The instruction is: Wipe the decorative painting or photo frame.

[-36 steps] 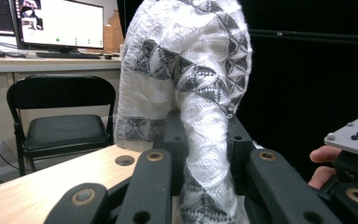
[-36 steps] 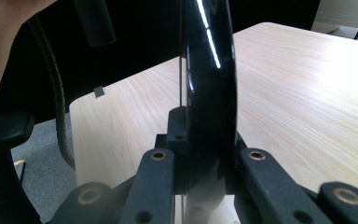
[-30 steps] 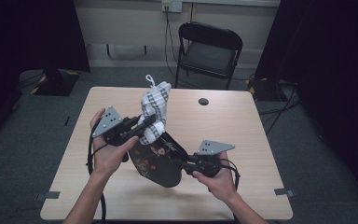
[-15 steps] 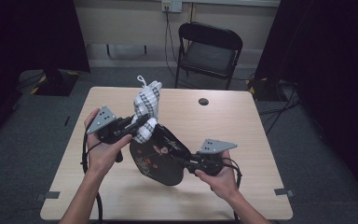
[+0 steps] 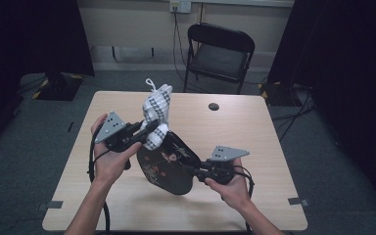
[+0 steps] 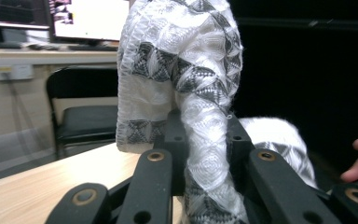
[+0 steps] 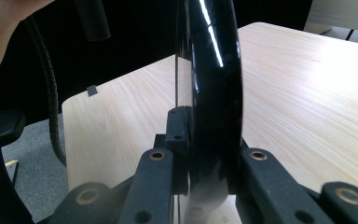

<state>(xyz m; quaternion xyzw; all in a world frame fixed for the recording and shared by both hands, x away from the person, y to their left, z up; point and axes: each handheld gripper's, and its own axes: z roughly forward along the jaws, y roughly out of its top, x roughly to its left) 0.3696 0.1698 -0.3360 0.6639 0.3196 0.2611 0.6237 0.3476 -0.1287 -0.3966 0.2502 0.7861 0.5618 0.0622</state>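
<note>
Black tray (image 5: 169, 169) top hidden behind checked cloth (image 5: 155, 116)

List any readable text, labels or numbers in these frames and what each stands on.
No text can be read.
Monitor behind the chair: window contents too blurred to read.
Black plate clamped by the right gripper: floral decoration, any characters too small to tell.
Patterned cloth in the left gripper: woven pattern, no lettering.
</note>
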